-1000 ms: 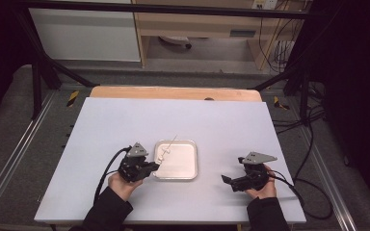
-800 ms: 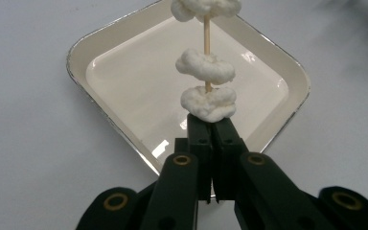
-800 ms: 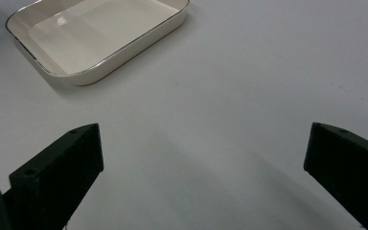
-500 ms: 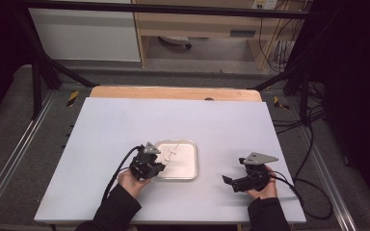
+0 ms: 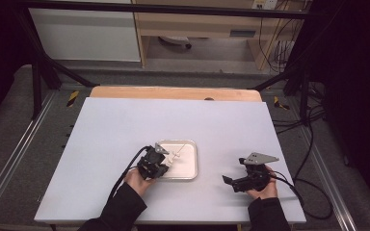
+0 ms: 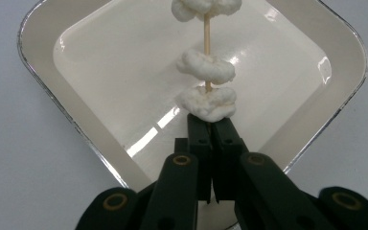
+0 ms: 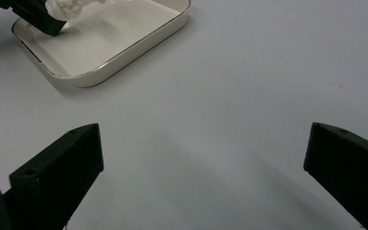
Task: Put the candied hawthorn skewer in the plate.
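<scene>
My left gripper (image 6: 210,125) is clamped on the skewer (image 6: 207,36) butt, stick running straight out along the jaws over the tray (image 6: 38,72), white lumps (image 6: 206,103) threaded. My right gripper (image 5: 243,182) is wide open, empty, well right of the tray.

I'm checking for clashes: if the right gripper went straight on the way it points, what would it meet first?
Probably bare table; the right gripper stands open, with the white tray off to one side of its line. Depth is unclear.
</scene>
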`<act>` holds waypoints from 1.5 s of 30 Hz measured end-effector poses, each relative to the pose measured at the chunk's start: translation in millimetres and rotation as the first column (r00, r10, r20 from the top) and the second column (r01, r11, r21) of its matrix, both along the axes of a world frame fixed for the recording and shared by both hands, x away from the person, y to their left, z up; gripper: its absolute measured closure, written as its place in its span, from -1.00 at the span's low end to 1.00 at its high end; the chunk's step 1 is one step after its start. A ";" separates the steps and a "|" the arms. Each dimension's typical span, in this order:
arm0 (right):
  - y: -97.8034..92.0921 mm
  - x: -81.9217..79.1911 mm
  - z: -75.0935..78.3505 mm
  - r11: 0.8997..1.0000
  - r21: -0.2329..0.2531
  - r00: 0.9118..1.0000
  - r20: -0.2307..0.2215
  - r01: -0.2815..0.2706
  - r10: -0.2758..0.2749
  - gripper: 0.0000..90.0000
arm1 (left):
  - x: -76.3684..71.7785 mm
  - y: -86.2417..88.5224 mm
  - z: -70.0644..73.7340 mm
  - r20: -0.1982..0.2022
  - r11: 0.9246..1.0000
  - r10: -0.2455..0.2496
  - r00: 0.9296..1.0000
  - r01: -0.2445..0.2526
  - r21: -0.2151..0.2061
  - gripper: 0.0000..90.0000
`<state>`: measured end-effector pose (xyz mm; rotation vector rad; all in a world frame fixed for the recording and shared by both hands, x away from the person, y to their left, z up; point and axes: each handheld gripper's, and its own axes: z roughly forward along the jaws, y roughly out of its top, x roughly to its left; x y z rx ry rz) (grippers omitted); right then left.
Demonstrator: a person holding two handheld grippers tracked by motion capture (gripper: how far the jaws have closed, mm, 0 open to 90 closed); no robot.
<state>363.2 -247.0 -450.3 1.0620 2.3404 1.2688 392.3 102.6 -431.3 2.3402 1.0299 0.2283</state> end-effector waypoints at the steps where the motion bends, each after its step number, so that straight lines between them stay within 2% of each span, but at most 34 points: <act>1: 0.1 0.0 -0.1 1.000 0.001 1.000 0.000 0.000 0.000 -0.99 | 0.2 0.0 0.0 -0.001 1.000 -0.001 1.000 0.001 0.000 0.96; 5: 0.6 0.2 -0.6 1.000 0.000 1.000 -0.002 -0.002 0.002 -0.99 | 0.2 0.2 0.0 -0.001 1.000 -0.003 1.000 0.003 -0.001 0.94; 10: 0.8 0.2 -0.9 1.000 -0.003 1.000 -0.007 -0.002 0.002 -0.99 | 0.2 1.4 0.5 0.014 1.000 -0.001 1.000 0.001 -0.002 0.82; 15: 0.6 0.1 -0.3 1.000 0.002 1.000 -0.004 0.000 0.000 -0.99 | -3.2 6.2 6.1 0.056 1.000 -0.020 0.998 0.020 0.003 0.52; 17: 0.5 -0.1 -0.1 1.000 0.002 1.000 -0.004 0.000 0.000 -0.99 | -4.3 10.2 9.6 0.067 0.999 -0.024 0.997 0.026 -0.026 0.38; 20: 0.3 -0.1 0.0 1.000 0.004 1.000 -0.003 0.000 0.000 -0.99 | -5.3 17.9 15.2 0.081 0.998 -0.024 0.996 0.030 -0.064 0.18; 24: 0.3 -0.1 0.0 1.000 0.007 1.000 -0.003 0.001 -0.001 -0.99 | -6.8 28.8 20.5 0.104 0.997 -0.034 0.994 0.041 -0.068 -0.05; 28: -0.2 -0.3 0.6 1.000 0.004 1.000 -0.006 0.002 -0.002 -0.99 | -10.0 41.3 23.2 0.120 0.996 -0.022 0.993 0.032 -0.079 -0.22; 35: -0.4 -0.4 0.8 1.000 0.005 1.000 -0.007 0.003 -0.003 -0.99 | -16.0 64.8 21.8 0.112 0.994 -0.022 0.994 0.034 -0.103 -0.39; 45: -0.2 -0.7 0.4 1.000 0.007 1.000 -0.013 0.005 -0.004 -0.99 | -30.6 105.1 12.3 0.151 0.990 0.001 0.989 0.020 -0.141 -0.67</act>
